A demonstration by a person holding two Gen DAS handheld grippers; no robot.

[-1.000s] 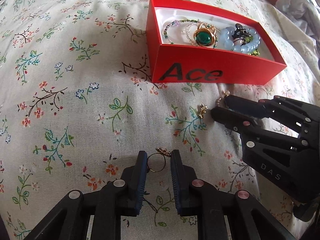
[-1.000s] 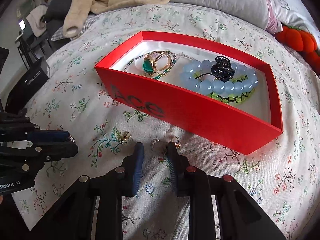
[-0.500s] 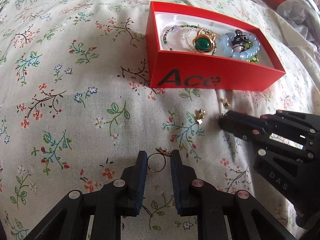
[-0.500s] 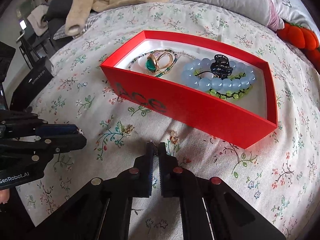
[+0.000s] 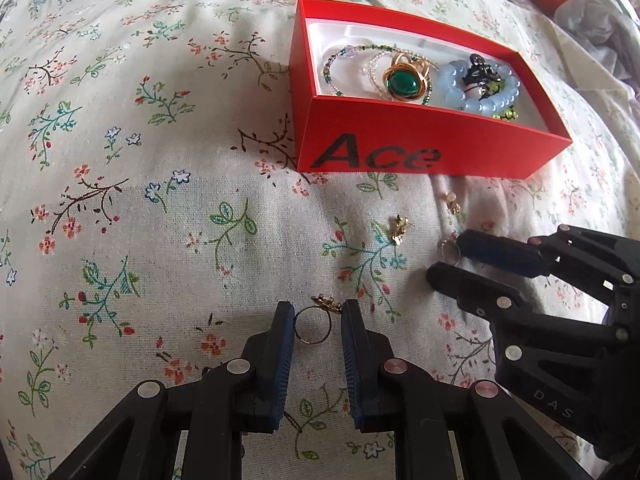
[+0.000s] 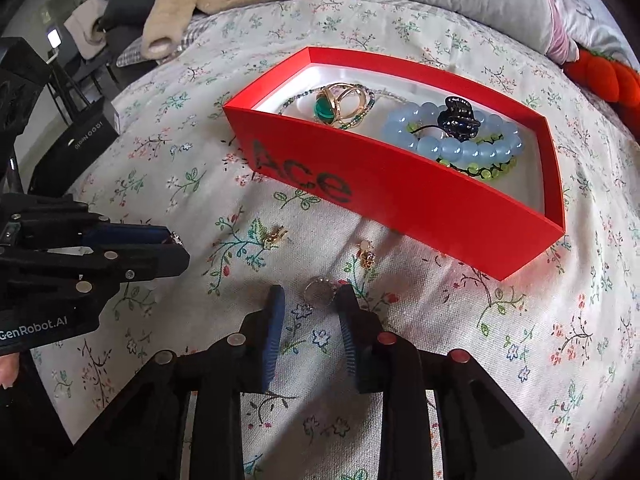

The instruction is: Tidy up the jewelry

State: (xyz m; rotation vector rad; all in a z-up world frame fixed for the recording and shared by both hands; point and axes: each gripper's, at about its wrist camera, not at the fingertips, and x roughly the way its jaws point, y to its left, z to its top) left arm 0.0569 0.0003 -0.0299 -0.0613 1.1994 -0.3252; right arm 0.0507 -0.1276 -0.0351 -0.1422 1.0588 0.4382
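Bright daylight; soft shadows; fisheye-warped, dark corners.

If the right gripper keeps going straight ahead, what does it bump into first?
Probably the small silver ring lying on the bedspread just ahead of the open right gripper, near its right finger. Past it come a little gold earring, then the red box. Depth is hard to judge.

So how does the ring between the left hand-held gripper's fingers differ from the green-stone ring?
The thin gold ring lies on the floral bedspread; the green-stone ring sits inside the red box. The thin gold ring has a slim band with a small ornament; the green-stone ring is chunkier, with a large stone. Both look gold-coloured.
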